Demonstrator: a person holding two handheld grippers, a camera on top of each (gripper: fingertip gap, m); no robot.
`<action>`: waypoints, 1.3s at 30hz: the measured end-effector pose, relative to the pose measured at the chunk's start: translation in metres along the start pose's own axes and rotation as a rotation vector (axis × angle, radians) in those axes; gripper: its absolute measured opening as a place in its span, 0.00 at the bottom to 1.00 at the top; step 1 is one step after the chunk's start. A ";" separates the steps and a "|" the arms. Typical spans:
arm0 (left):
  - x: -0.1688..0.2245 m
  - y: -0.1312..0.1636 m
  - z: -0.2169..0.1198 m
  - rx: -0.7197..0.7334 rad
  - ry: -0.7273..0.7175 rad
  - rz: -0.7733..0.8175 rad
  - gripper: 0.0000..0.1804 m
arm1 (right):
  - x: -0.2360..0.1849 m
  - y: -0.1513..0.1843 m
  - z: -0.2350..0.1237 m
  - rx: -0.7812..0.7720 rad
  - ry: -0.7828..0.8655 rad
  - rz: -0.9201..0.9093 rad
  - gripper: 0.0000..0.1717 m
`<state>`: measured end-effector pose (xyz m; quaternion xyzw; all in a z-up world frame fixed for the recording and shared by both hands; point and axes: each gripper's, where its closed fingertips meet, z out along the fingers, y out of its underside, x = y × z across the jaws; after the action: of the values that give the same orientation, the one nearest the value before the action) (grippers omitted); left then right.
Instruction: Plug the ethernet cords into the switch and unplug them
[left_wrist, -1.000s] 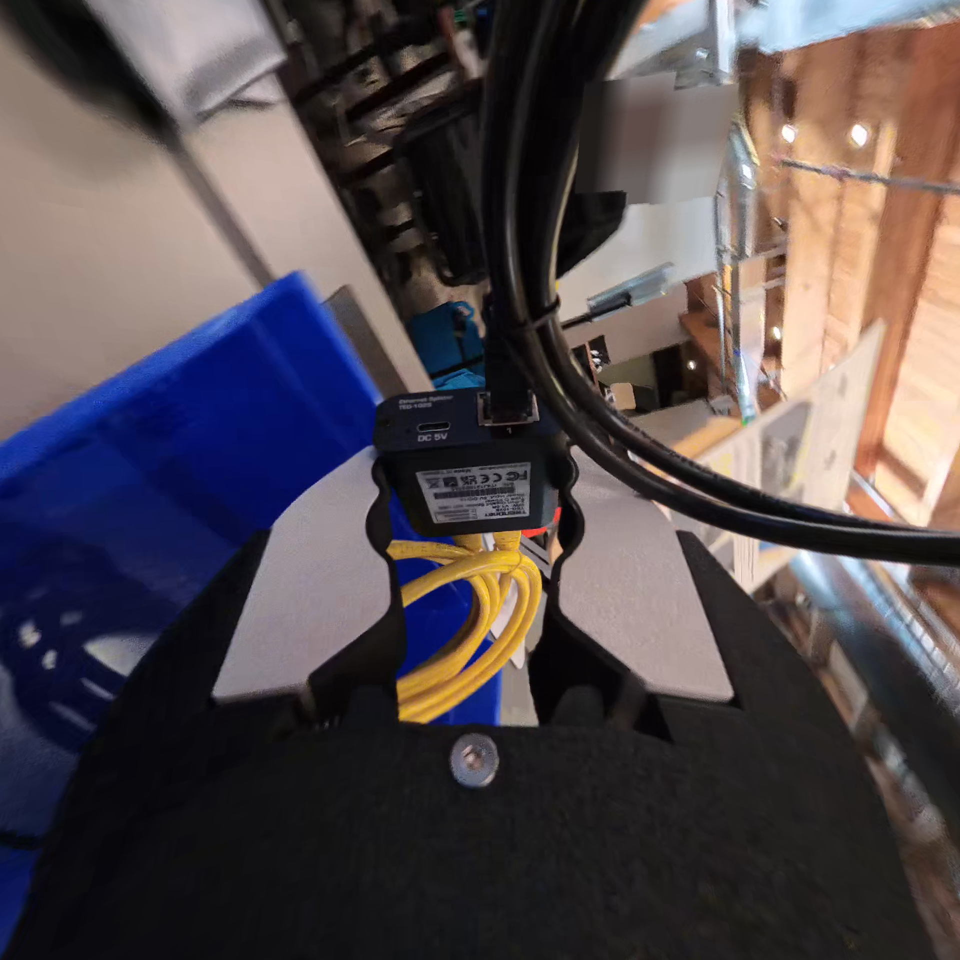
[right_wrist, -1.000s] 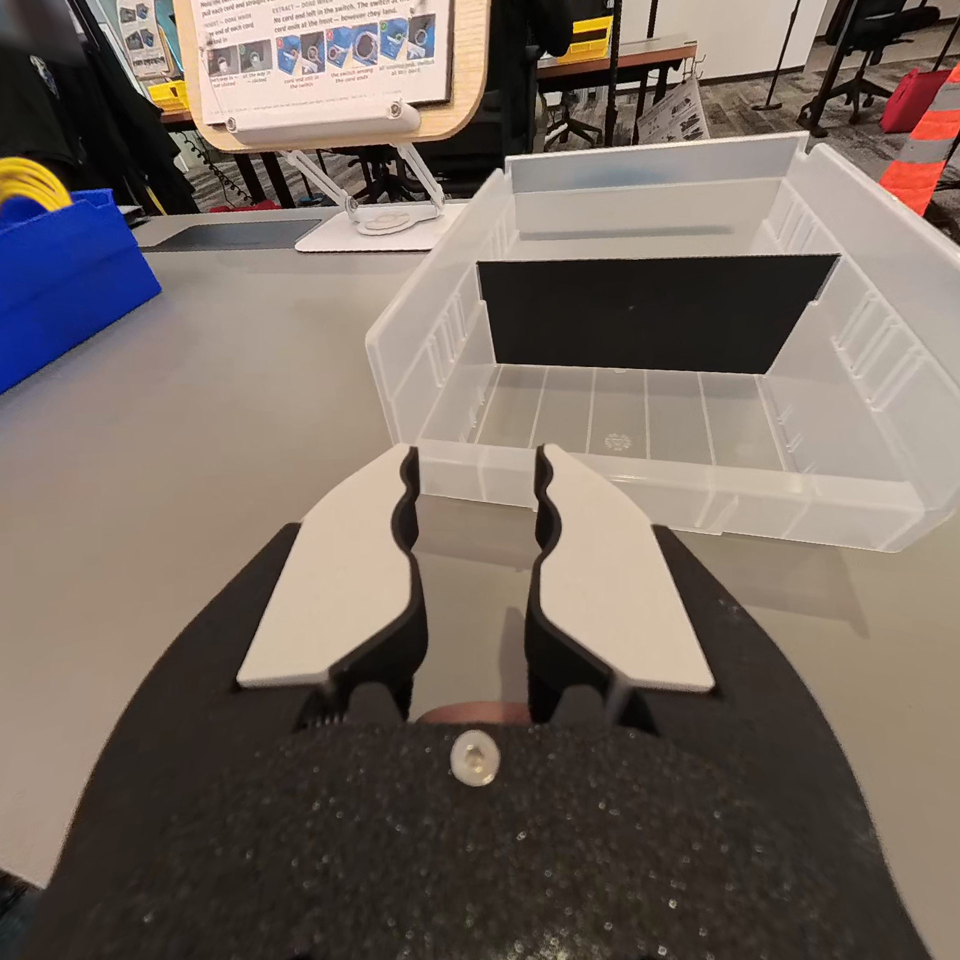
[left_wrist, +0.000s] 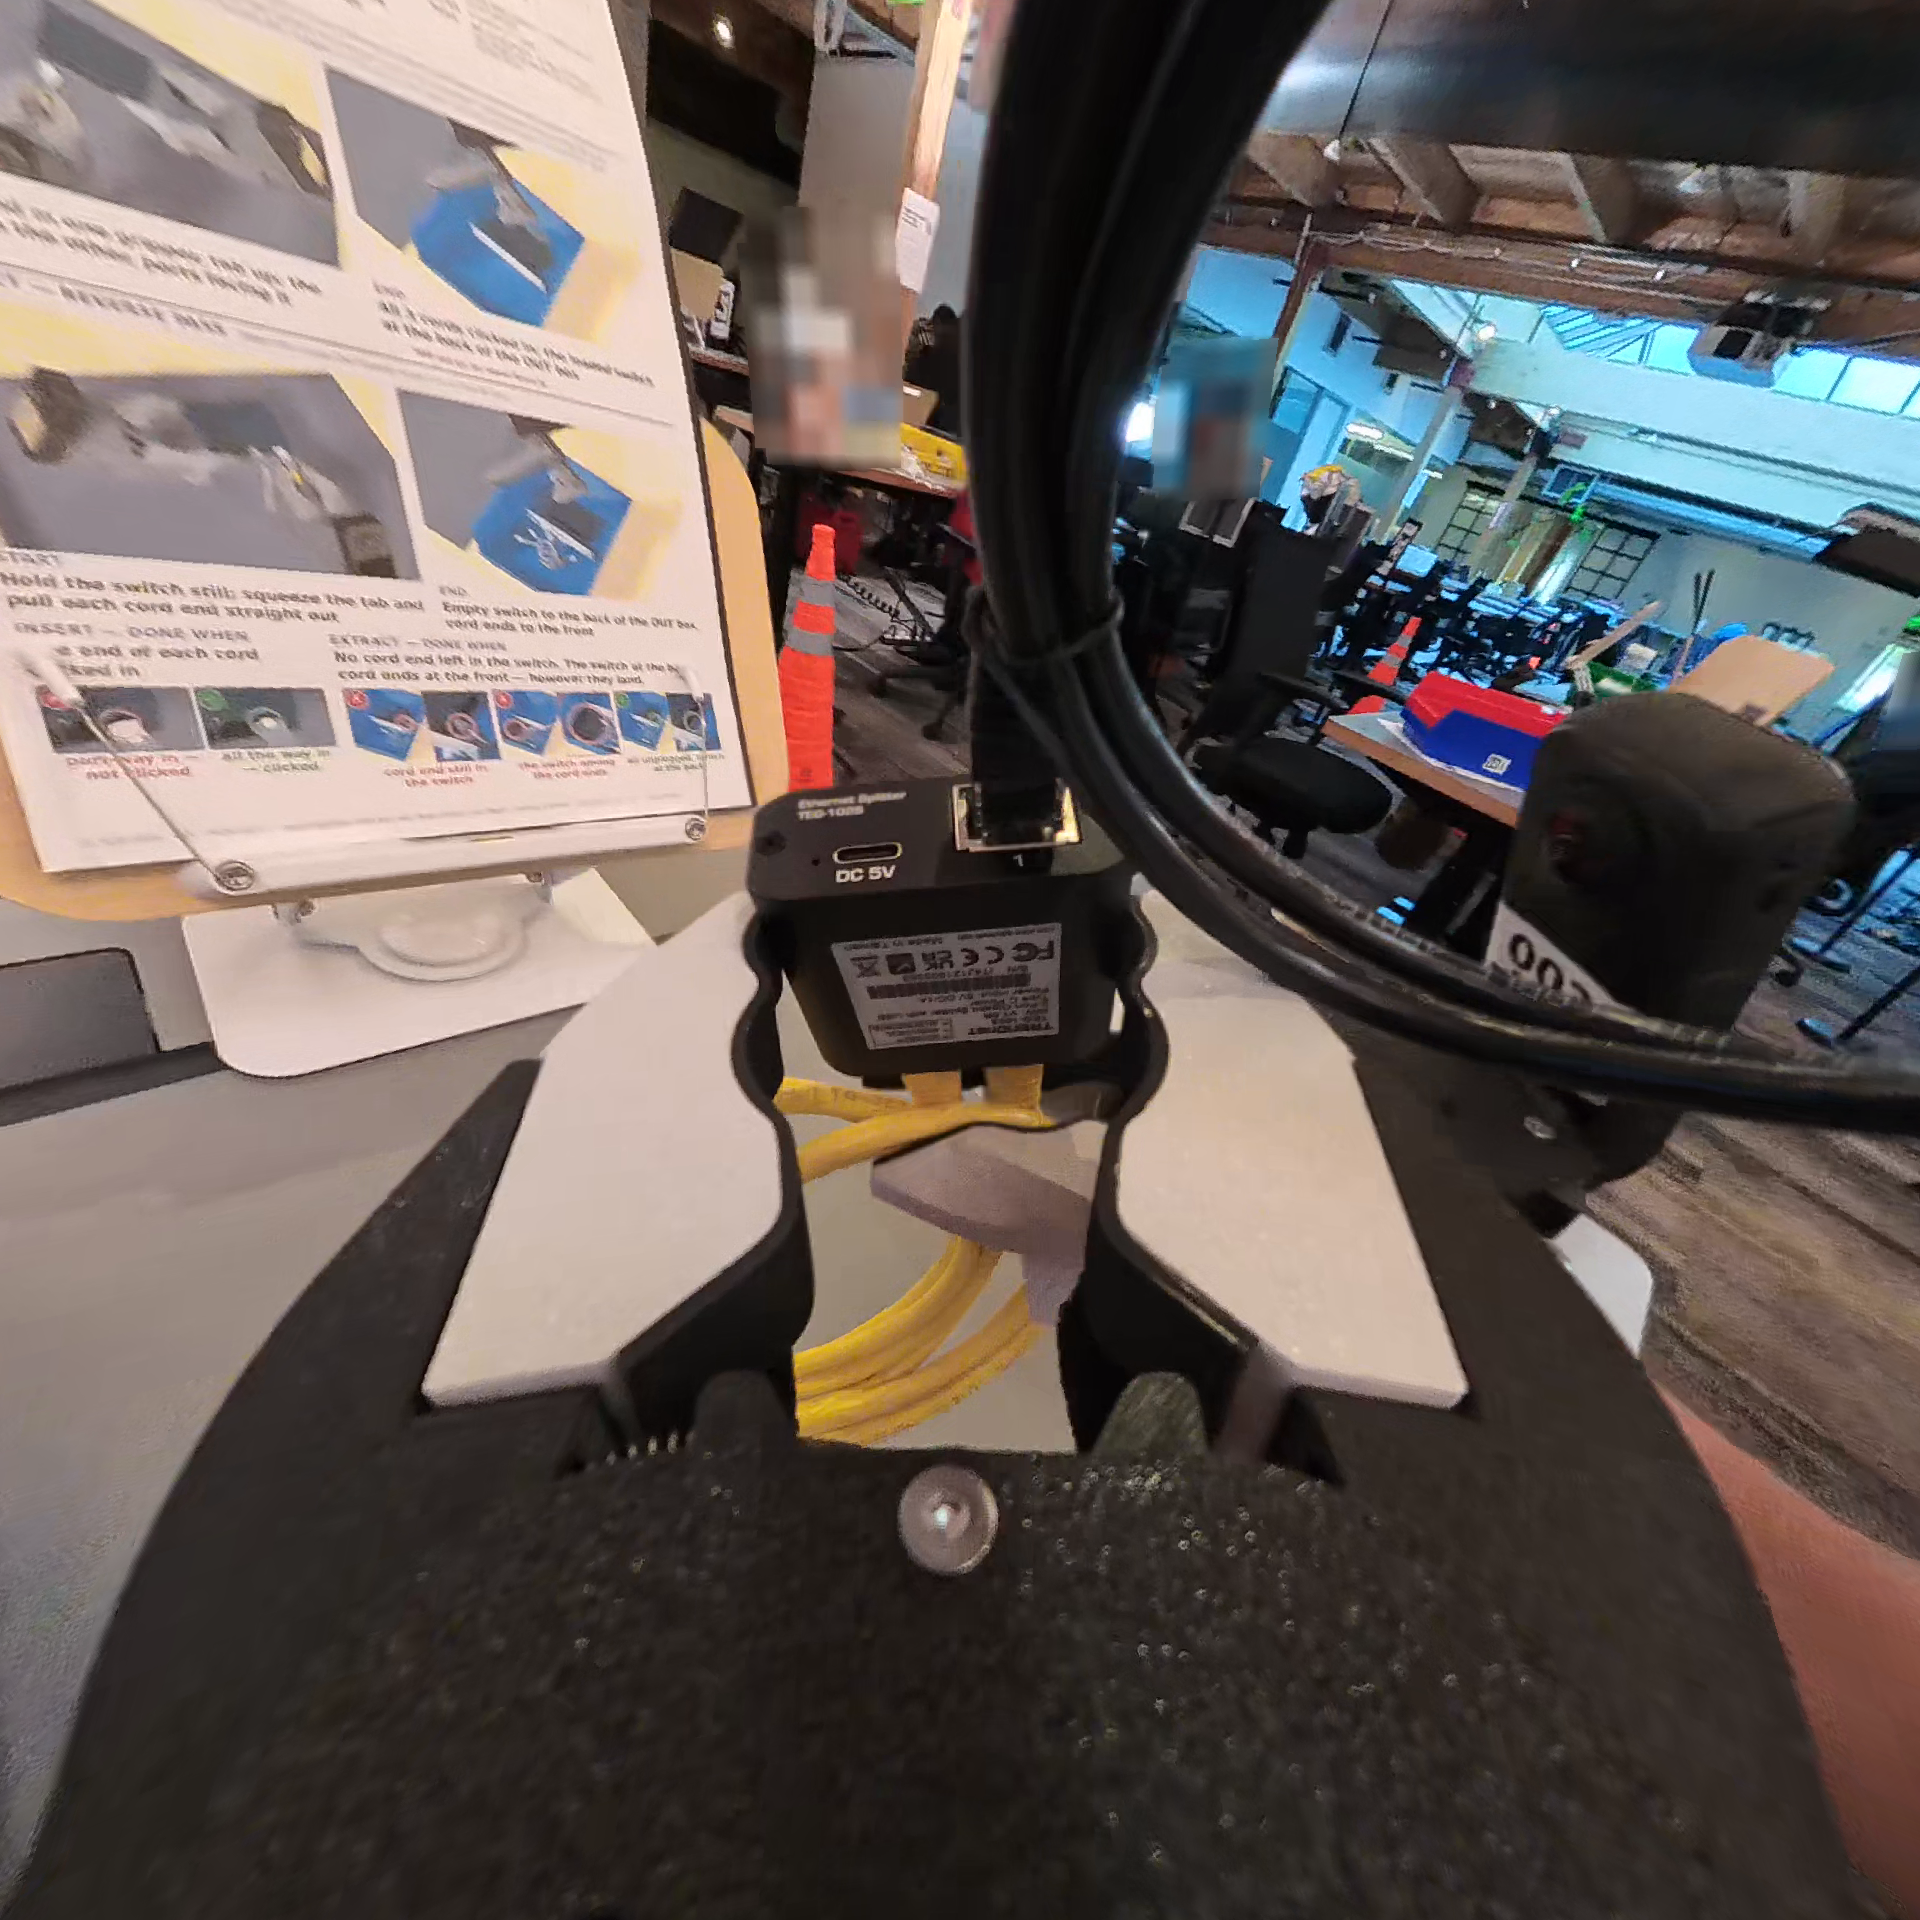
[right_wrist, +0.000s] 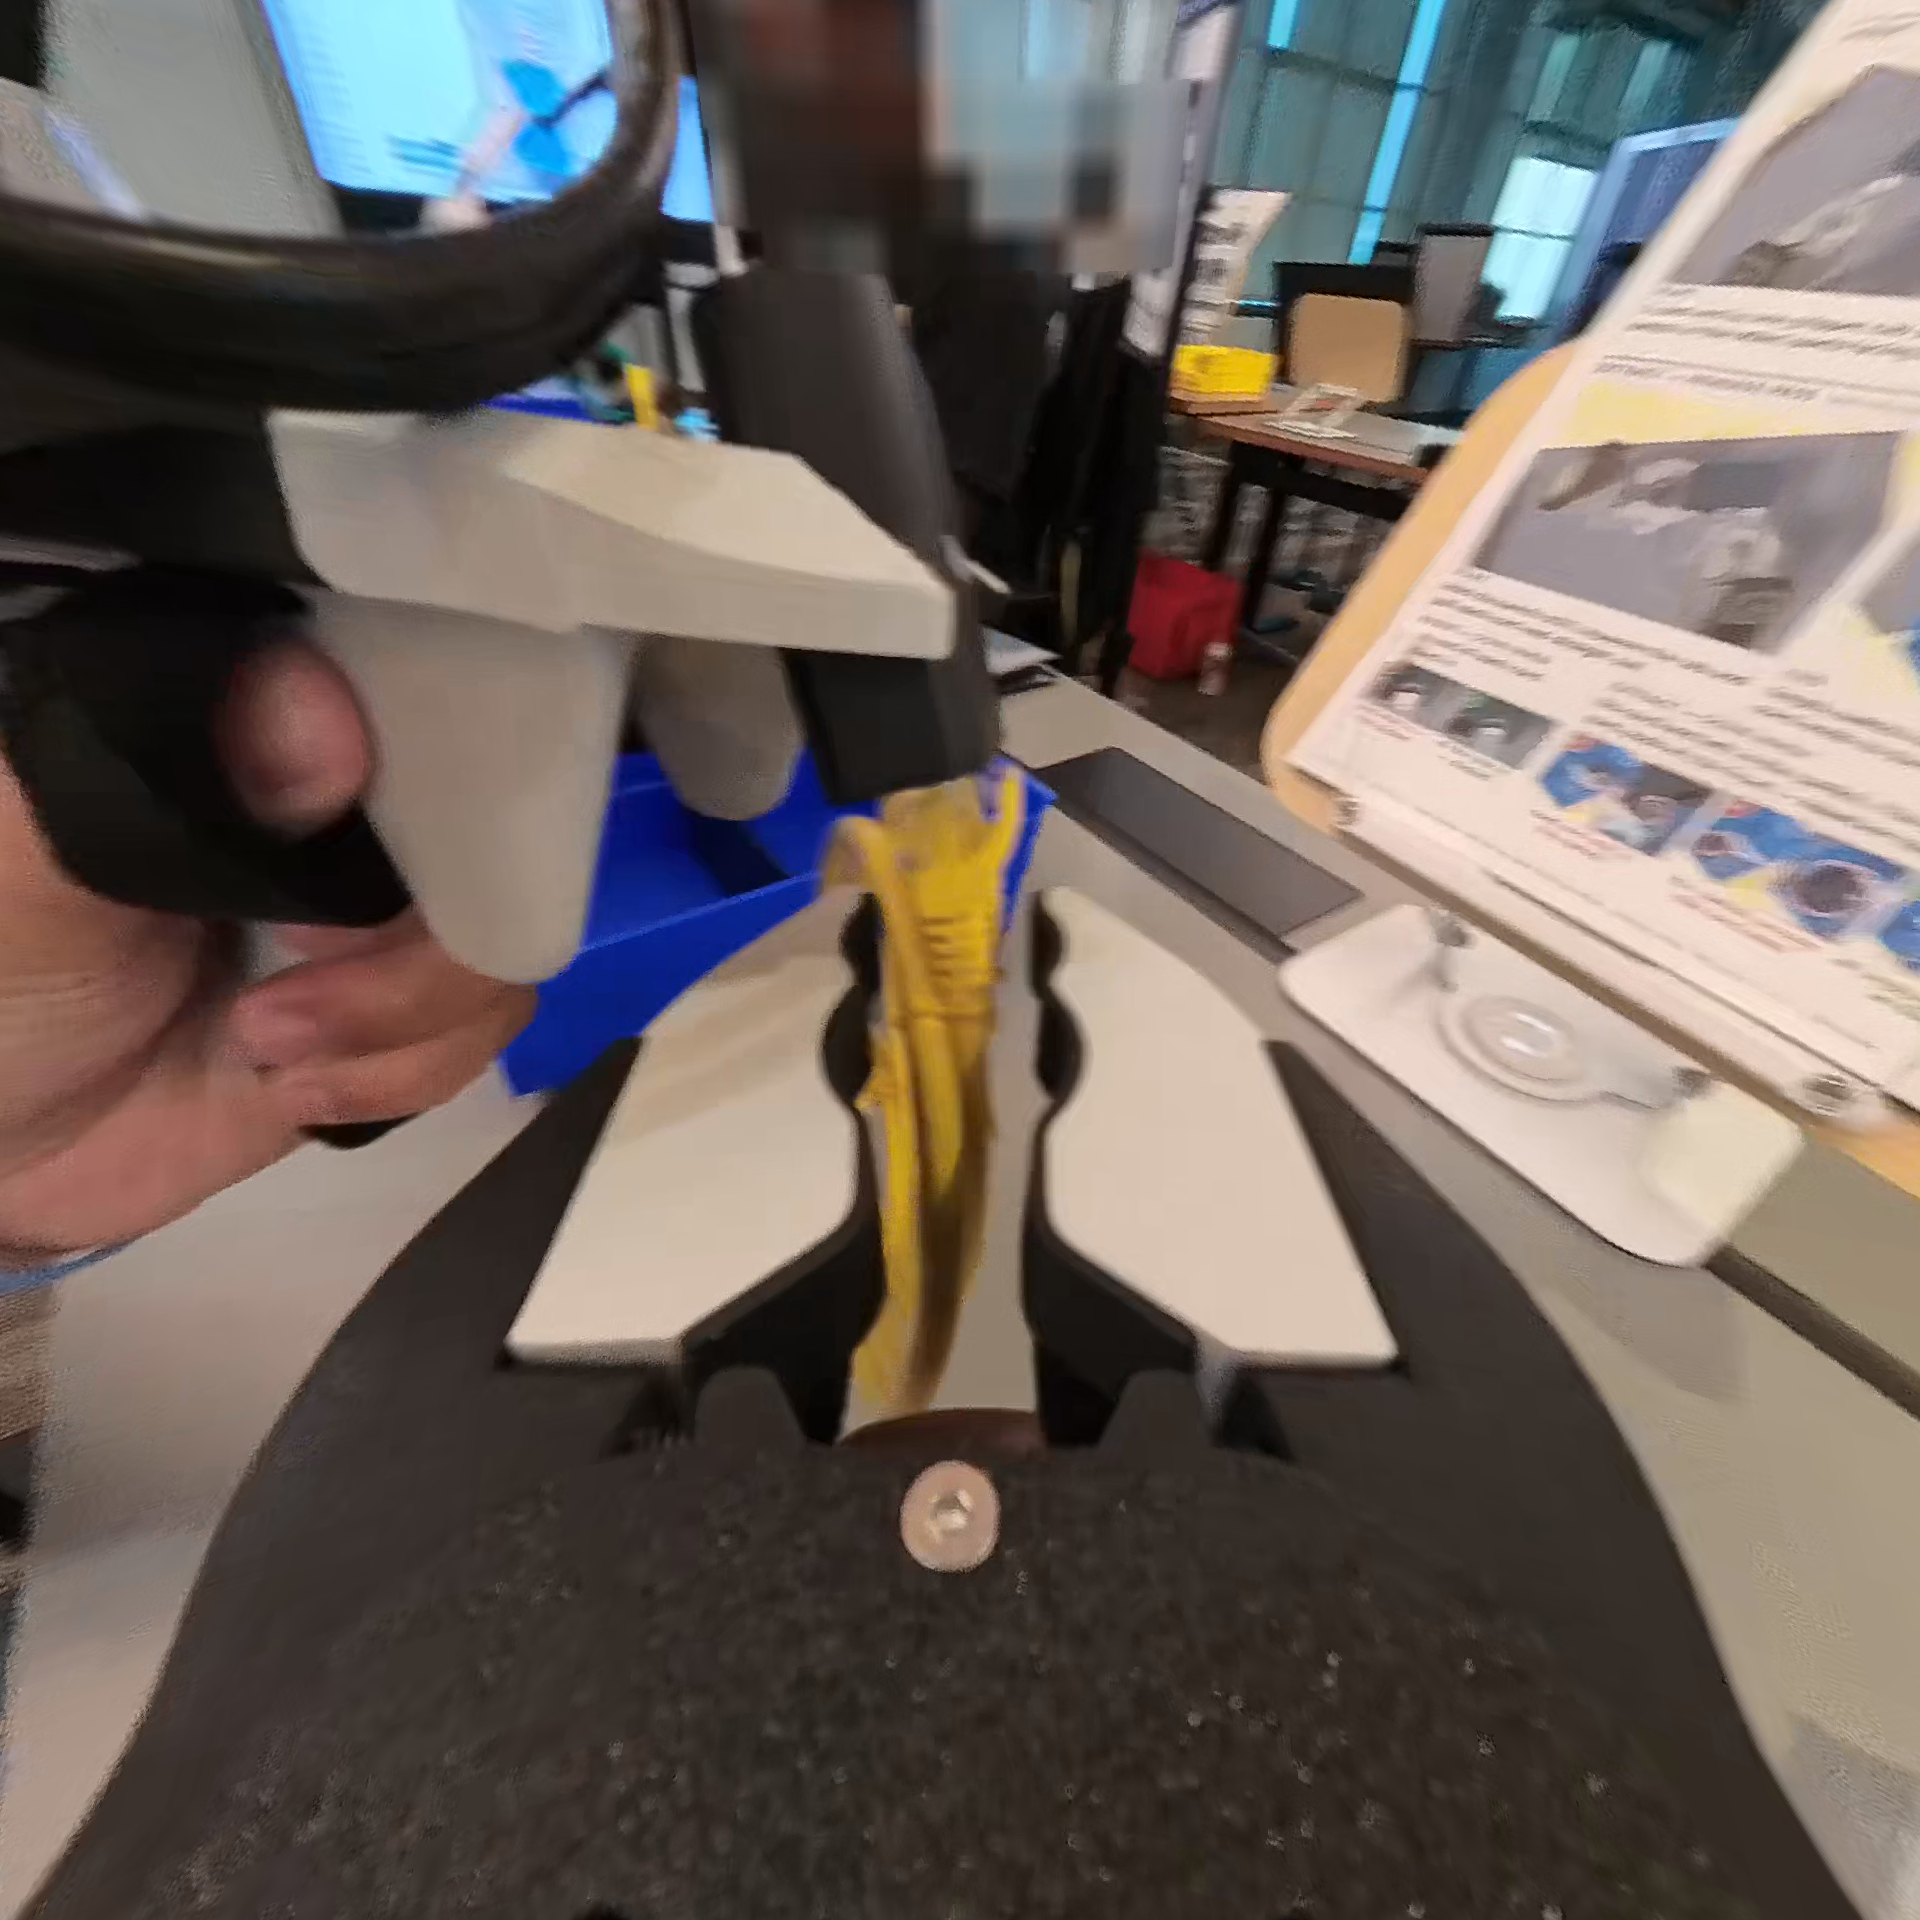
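Note:
My left gripper (left_wrist: 945, 940) is shut on the small black switch (left_wrist: 935, 987) and holds it above the table. A black cord (left_wrist: 1060, 416) is plugged into the switch's far port (left_wrist: 1013, 810). Two yellow cords (left_wrist: 914, 1340) are plugged into its near end. In the right wrist view the switch (right_wrist: 894, 717) hangs in the left gripper's grey fingers (right_wrist: 623, 540). My right gripper (right_wrist: 951, 935) is open, with a yellow plug (right_wrist: 940, 935) between its fingers just below the switch. A thin gap shows beside the right finger. The view is blurred.
An instruction board on a white stand (left_wrist: 312, 468) is at the table's back; it also shows in the right wrist view (right_wrist: 1662, 623). A blue bin (right_wrist: 675, 914) stands behind the switch. A hand (right_wrist: 156, 1039) holds the left gripper. An orange cone (left_wrist: 810, 675) stands beyond the table. The left gripper's tips are roughly 5 centimetres from the right gripper's.
My right gripper left the clear bin, came up to the yellow plugs under the switch, and its jaws narrowed around one. My left gripper turned with the switch from the blue bin towards the board.

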<state>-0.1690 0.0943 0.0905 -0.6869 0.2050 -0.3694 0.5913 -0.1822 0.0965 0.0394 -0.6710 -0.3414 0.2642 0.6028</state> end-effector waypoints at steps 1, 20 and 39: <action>0.000 0.005 0.001 -0.026 -0.005 0.013 0.34 | -0.003 0.004 0.000 -0.001 -0.018 0.014 0.12; 0.018 0.035 -0.040 -0.306 0.614 0.258 0.32 | -0.067 0.021 -0.004 0.097 -0.638 0.243 0.08; 0.028 0.056 -0.032 -0.256 0.524 0.441 0.14 | -0.077 0.033 -0.004 0.145 -0.713 0.284 0.09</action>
<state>-0.1663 0.0405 0.0453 -0.5766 0.5375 -0.3678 0.4933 -0.2229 0.0332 0.0029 -0.5335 -0.4137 0.5849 0.4496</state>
